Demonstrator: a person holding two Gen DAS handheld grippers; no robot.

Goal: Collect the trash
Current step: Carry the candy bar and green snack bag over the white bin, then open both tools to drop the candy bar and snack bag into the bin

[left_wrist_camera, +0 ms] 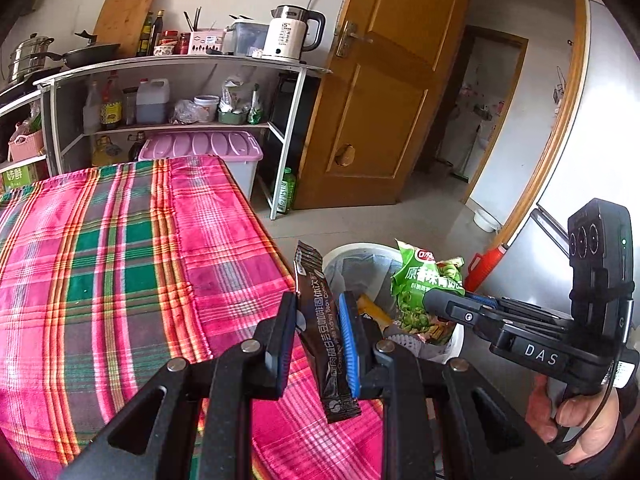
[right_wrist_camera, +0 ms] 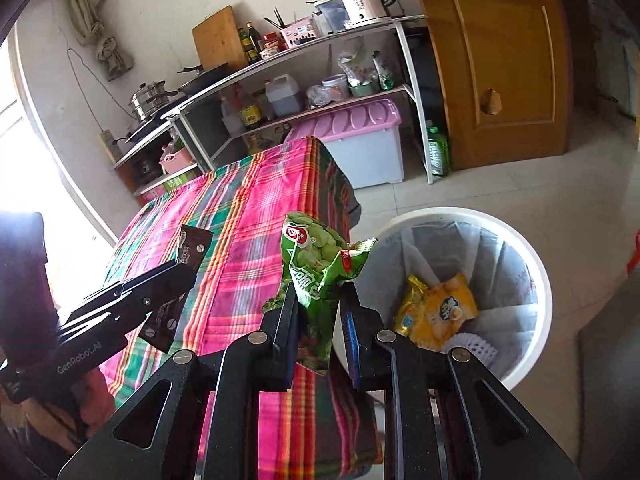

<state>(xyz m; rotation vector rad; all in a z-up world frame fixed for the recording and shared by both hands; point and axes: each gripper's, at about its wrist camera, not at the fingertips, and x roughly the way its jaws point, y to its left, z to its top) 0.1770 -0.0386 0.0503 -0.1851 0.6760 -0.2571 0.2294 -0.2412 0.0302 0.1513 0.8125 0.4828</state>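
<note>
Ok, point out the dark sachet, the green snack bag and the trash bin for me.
dark sachet (left_wrist_camera: 322, 336), left wrist view, on its printed middle between the fingers.
green snack bag (right_wrist_camera: 316, 268), right wrist view, on its crumpled front.
trash bin (right_wrist_camera: 542, 276), right wrist view, on its white rim.

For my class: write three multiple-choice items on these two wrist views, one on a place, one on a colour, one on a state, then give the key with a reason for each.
1. Where does the white bin stand?
A. on the floor beside the table
B. on the table
C. on the shelf

2. What colour is the snack bag in the right gripper?
A. yellow
B. green
C. brown

3. How is the left gripper?
A. open and empty
B. shut on the dark sachet
C. out of view

Key: 1 A, the bin sits on floor tiles by the plaid-covered table; 2 B, the bag is green; 3 B, both pads press the sachet.
</note>
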